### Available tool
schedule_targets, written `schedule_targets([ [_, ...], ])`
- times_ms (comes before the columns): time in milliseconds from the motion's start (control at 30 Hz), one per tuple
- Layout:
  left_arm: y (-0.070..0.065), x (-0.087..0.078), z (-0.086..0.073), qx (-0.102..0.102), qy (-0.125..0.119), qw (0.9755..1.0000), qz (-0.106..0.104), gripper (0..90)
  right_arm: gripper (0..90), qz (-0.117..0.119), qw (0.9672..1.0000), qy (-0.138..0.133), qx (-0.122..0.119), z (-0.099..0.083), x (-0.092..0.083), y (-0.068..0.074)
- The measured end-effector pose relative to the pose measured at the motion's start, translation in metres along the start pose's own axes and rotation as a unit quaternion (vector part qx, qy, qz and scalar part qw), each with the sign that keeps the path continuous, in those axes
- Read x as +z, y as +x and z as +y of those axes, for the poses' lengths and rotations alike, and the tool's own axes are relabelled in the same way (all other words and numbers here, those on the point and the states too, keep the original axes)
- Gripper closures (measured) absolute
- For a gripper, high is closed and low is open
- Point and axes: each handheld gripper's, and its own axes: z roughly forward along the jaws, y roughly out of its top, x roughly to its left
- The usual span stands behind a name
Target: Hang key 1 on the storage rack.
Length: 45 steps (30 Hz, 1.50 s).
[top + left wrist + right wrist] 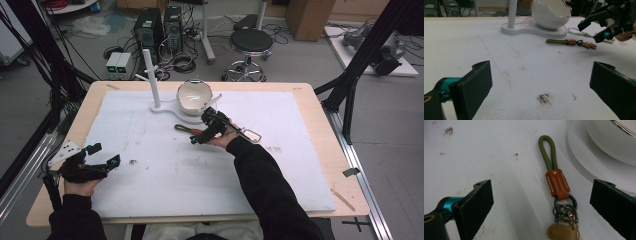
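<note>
The keychain [556, 185] lies flat on the white sheet [165, 170] of the bench [320, 150], just on the near side of the white stand's base [172, 108], toward the middle of the far half. It has an olive green cord loop at one end, pinched into a brown-orange leather sleeve with pale stitching and a small stamped mark. Below the sleeve hangs a dark metal ring, then a cluster of smaller rings, and a tan leather tab at the end nearest me.

My right tongs [541, 205] hang just over it, jaws wide, one on each side of the ring end, and nothing is pressed between them. In the left gripper view the keychain [571, 43] stretches left to right, green loop to the left, with my right tongs [594, 31] at its right end.

Just beyond it, a white bowl [194, 96] with a chipped, egg-like rim sits on the stand, beside a white post [152, 80] rising at the left. A white cord loop [576, 31] lies by the base.

My left tongs [102, 154] rest at the near left of the bench, well apart, jaws wide and holding nothing. Small dark smudges [544, 98] mark the sheet ahead of them.
</note>
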Motion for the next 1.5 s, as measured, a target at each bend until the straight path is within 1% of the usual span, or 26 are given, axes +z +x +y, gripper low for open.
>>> schedule_targets([
  [33,0.0,0.0,0.0,0.0,0.0,1.0,0.0,4.8,4.7,0.0,1.0,0.0,0.0,0.0,0.0,0.0],
  [67,0.0,0.0,0.0,0.001,0.001,1.0,0.0,4.8,4.8,0.003,1.0,0.009,0.001,0.003,0.005,-0.001],
  [133,0.0,0.0,0.0,0.001,0.002,1.0,0.0,4.8,5.0,0.002,0.9999,0.013,-0.001,0.003,0.007,-0.001],
  [233,0.001,-0.001,-0.001,0.0,0.002,1.0,0.001,4.8,6.6,0.0,0.9994,0.031,-0.016,0.009,0.014,-0.003],
  [267,0.001,-0.001,-0.001,0.0,0.001,1.0,0.001,4.8,9.3,0.003,0.9991,0.038,-0.02,0.012,0.018,-0.003],
  [300,0.001,-0.001,-0.001,0.001,0.002,1.0,0.001,4.8,9.3,0.003,0.9991,0.038,-0.02,0.012,0.018,-0.003],
  [367,0.001,-0.001,-0.001,0.001,0.003,1.0,0.001,4.8,16.3,0.015,0.9984,0.051,-0.019,0.014,0.022,-0.005],
  [400,0.001,-0.001,-0.001,0.002,0.004,1.0,0.001,4.8,17.4,0.019,0.9981,0.056,-0.018,0.013,0.024,-0.006],
  [433,0.001,-0.001,-0.001,0.002,0.004,1.0,0.001,4.8,18.4,0.019,0.9973,0.068,-0.019,0.014,0.027,-0.007],
  [500,0.0,-0.001,-0.001,0.002,0.005,1.0,0.0,4.8,22.8,0.011,0.9961,0.082,-0.031,0.014,0.03,-0.009],
  [533,0.0,-0.001,-0.001,0.002,0.005,1.0,0.0,4.8,24.6,0.011,0.996,0.082,-0.034,0.015,0.031,-0.01],
  [567,0.0,-0.001,-0.001,0.002,0.005,1.0,0.001,4.8,27.0,0.014,0.9961,0.083,-0.03,0.016,0.031,-0.011],
  [600,0.0,-0.001,-0.001,0.002,0.006,1.0,0.001,4.8,28.9,0.014,0.9959,0.083,-0.034,0.017,0.032,-0.012],
  [633,0.001,-0.001,-0.001,0.002,0.006,1.0,0.001,4.8,31.7,0.014,0.9957,0.086,-0.031,0.018,0.033,-0.012],
  [667,0.001,-0.001,-0.001,0.002,0.006,1.0,0.002,4.8,36.5,0.02,0.9953,0.09,-0.029,0.018,0.034,-0.013],
  [700,0.001,-0.001,-0.001,0.002,0.005,1.0,0.002,4.8,36.5,0.02,0.9953,0.09,-0.029,0.018,0.034,-0.013],
  [800,0.001,-0.002,-0.001,0.0,0.002,1.0,0.004,4.8,44.7,0.01,0.9947,0.097,-0.033,0.018,0.035,-0.015],
  [833,0.001,-0.002,-0.001,0.001,0.003,1.0,0.004,4.8,51.6,0.004,0.9945,0.097,-0.039,0.017,0.034,-0.015],
  [867,0.001,-0.002,-0.001,0.001,0.004,1.0,0.004,4.8,51.6,0.004,0.9945,0.097,-0.039,0.017,0.034,-0.015],
  [967,0.0,-0.001,-0.001,0.002,0.005,1.0,0.002,4.8,62.2,-0.003,0.9938,0.101,-0.046,0.017,0.032,-0.016],
  [1000,0.0,-0.001,-0.001,0.002,0.004,1.0,0.003,4.8,65.9,-0.007,0.9934,0.101,-0.054,0.017,0.032,-0.016],
  [1167,0.0,-0.001,-0.001,0.001,0.004,1.0,0.003,4.8,70.4,-0.014,0.9921,0.102,-0.07,0.018,0.032,-0.013],
  [1233,0.0,-0.001,-0.001,0.002,0.005,1.0,0.003,4.8,71.6,-0.015,0.992,0.103,-0.071,0.018,0.031,-0.012],
  [1400,0.0,-0.001,-0.001,0.002,0.005,1.0,0.003,4.8,72.6,-0.024,0.9908,0.105,-0.082,0.019,0.031,-0.01],
  [1467,0.0,-0.001,-0.001,0.003,0.005,1.0,0.003,4.8,72.7,-0.022,0.9909,0.107,-0.079,0.019,0.03,-0.009],
  [1500,0.0,-0.001,-0.001,0.002,0.005,1.0,0.003,4.8,72.7,-0.023,0.9909,0.104,-0.082,0.019,0.03,-0.009],
])
